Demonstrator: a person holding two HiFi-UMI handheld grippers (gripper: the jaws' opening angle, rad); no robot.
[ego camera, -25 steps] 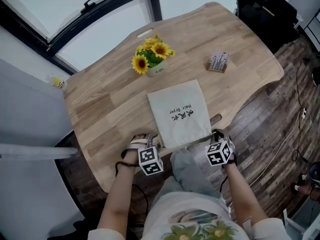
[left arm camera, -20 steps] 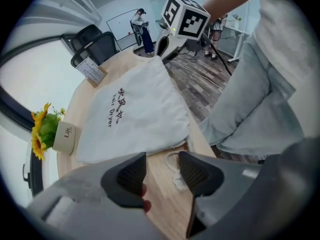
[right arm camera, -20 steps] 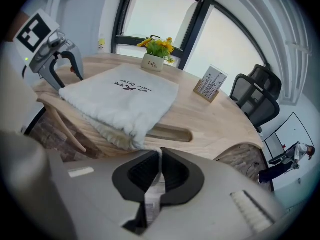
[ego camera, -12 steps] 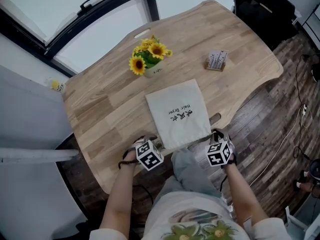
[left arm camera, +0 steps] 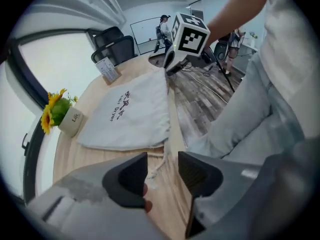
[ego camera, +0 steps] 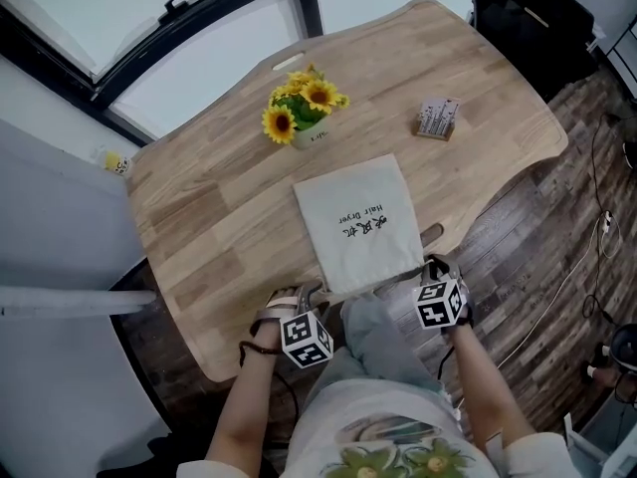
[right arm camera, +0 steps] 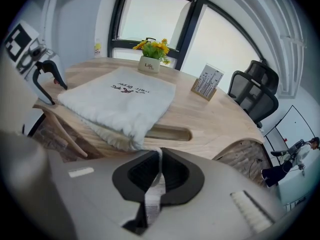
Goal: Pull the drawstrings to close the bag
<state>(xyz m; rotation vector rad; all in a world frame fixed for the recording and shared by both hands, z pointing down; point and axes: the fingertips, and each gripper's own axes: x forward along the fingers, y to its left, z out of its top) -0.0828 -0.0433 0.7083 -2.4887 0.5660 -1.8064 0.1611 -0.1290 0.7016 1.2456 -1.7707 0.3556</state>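
Within right tool (right arm camera: 159, 160), one drawstring (right arm camera: 154, 190)

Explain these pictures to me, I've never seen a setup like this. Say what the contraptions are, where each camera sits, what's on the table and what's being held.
No robot here: a person holds a two-jaw tool in each hand. The head view comes from a camera on the person's head, looking down; each gripper view comes from a camera riding on that tool. On the wooden table lie a pale drawstring bag, a pot of sunflowers and a small card stand. The right hand-held gripper is shut on the bag's white drawstring. The left hand-held gripper has just been opening its jaws; the cord at the bag's other corner lies between them, not pinched.
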